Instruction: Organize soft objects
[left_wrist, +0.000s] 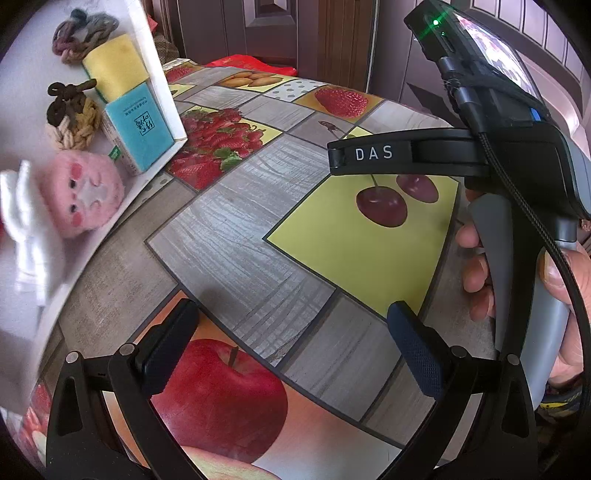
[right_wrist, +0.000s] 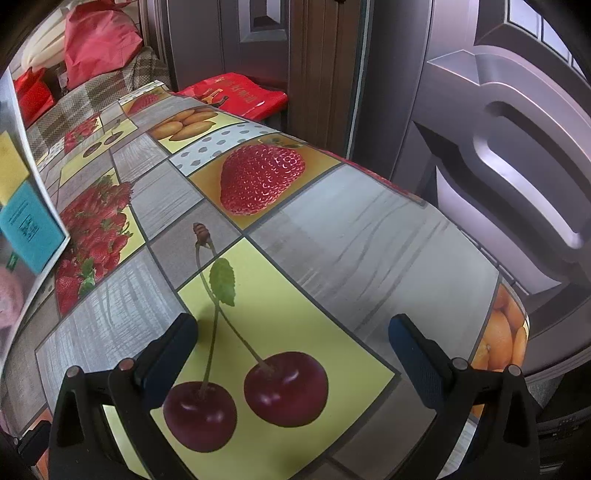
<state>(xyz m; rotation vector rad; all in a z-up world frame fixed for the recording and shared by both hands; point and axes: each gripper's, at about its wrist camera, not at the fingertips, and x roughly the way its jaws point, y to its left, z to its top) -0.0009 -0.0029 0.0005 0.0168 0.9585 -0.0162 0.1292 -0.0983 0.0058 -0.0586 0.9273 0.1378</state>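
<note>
Both claws stand spread wide with nothing between the pads: the left claw (left_wrist: 291, 332) over the bench (left_wrist: 229, 229), the right claw (right_wrist: 293, 345) over its printed cherries. The soft objects lie up and left of the left claw in a white tray (left_wrist: 162, 74): pink plush toy (left_wrist: 86, 197), knitted pieces, sponges (left_wrist: 116, 70). Only the left view shows the toy's face and a hand (left_wrist: 554, 295) gripping the right claw's handle; the right view catches just the tray's corner.

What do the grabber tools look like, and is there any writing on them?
Each gripper, left and right, is a black frame with silver pivot pins and two dark blue textured pads. Seen from the left wrist, the right tool has a grey handle, a braided black cable, white letters "DAS" and a green light.
</note>
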